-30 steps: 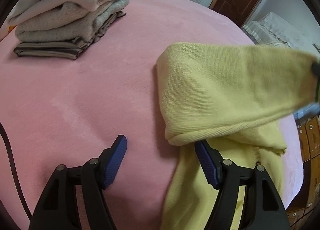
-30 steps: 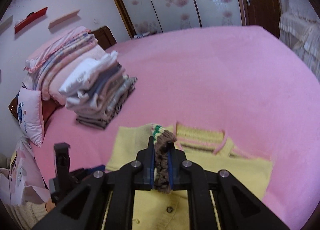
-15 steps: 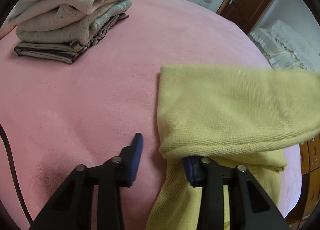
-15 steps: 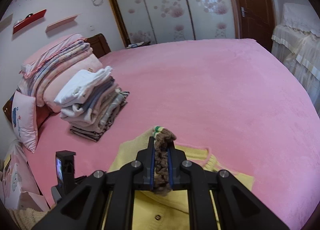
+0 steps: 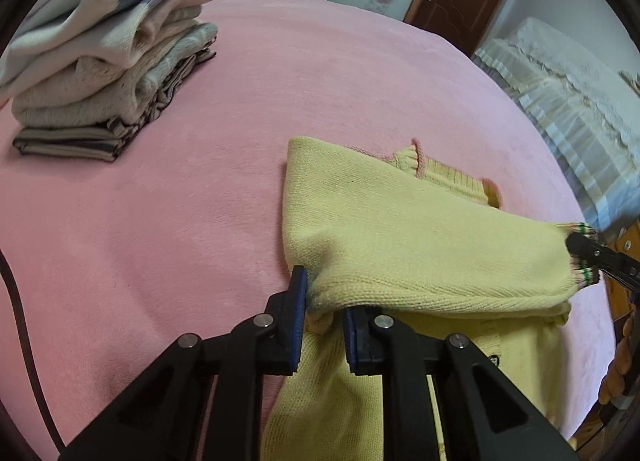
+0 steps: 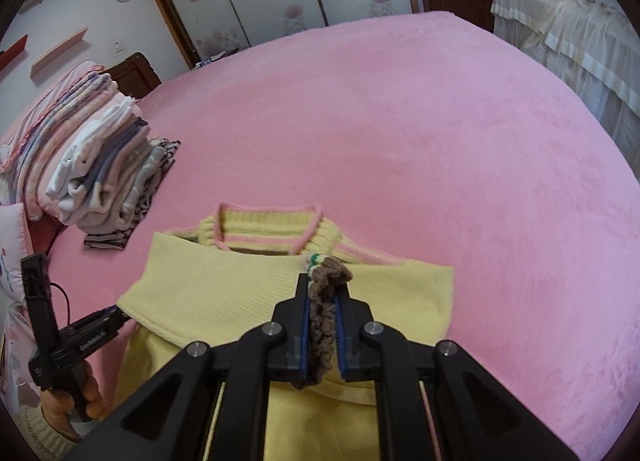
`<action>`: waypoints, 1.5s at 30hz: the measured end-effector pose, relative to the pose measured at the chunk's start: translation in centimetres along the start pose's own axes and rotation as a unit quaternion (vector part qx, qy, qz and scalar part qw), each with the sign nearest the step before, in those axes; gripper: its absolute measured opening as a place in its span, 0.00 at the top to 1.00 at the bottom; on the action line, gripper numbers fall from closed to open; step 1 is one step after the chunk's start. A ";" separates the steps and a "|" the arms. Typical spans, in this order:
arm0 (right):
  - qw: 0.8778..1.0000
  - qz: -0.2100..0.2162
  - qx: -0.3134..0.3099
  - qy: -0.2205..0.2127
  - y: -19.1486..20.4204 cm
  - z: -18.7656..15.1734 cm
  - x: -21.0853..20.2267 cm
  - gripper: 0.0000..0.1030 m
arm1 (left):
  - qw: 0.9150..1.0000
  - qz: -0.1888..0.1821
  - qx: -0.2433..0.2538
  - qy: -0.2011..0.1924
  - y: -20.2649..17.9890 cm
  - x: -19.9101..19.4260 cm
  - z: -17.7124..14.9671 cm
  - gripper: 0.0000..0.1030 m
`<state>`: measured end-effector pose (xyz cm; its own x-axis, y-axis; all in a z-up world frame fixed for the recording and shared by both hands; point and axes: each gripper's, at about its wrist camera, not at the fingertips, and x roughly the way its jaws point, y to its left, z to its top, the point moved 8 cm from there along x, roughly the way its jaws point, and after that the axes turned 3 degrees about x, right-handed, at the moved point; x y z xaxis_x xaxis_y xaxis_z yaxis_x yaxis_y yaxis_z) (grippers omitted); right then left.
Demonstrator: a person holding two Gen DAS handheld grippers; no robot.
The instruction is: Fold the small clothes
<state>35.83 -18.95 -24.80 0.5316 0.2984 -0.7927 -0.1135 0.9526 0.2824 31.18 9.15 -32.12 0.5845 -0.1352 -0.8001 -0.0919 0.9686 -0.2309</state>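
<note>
A small yellow knit sweater [image 5: 400, 229] with a pink-trimmed collar [image 6: 264, 231] lies on the pink bed. One sleeve is folded across its chest. My left gripper [image 5: 323, 311] is shut on the folded edge of the sleeve at the sweater's left side. My right gripper [image 6: 322, 297] is shut on the brown sleeve cuff [image 6: 324, 301] with green stripes, held just above the sweater's chest. The right gripper also shows at the right edge of the left wrist view [image 5: 584, 249], pinching the cuff.
A stack of folded clothes [image 5: 104, 73] sits at the far left of the pink bedspread [image 6: 400, 121]. Folded blankets [image 6: 52, 113] and a pillow lie behind it. A white covered bed [image 5: 568, 77] and a brown door stand beyond the right side.
My left gripper moved in and shut on the folded sleeve edge. My right gripper carried the cuff lower and across the sweater's chest.
</note>
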 end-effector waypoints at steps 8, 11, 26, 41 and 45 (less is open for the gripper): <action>1.000 -0.013 0.010 0.025 -1.8 -1.8 3.3 0.91 | 0.999 0.012 0.032 0.021 -0.4 0.7 -0.7 0.86; 0.999 -0.022 0.007 0.031 -2.3 -2.2 4.4 0.91 | 0.998 0.016 0.048 0.031 -0.2 1.2 -0.9 0.83; 0.997 -0.072 -0.035 0.009 -1.3 -1.7 2.5 0.59 | 0.996 -0.028 0.069 0.052 0.7 -1.1 -1.5 0.25; 0.994 0.054 -0.086 0.037 10.5 -5.5 3.1 0.87 | 0.995 -0.060 0.074 0.011 -3.4 -0.5 0.8 0.76; 0.995 0.041 -0.079 0.050 9.5 -6.4 4.9 1.00 | 0.995 -0.047 0.084 0.032 -2.8 1.8 0.0 0.81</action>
<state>31.99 -8.10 -29.43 0.4296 0.3718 -0.8229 -0.2882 0.9201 0.2653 32.46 6.20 -32.93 0.5305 -0.2343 -0.8146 0.1002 0.9716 -0.2142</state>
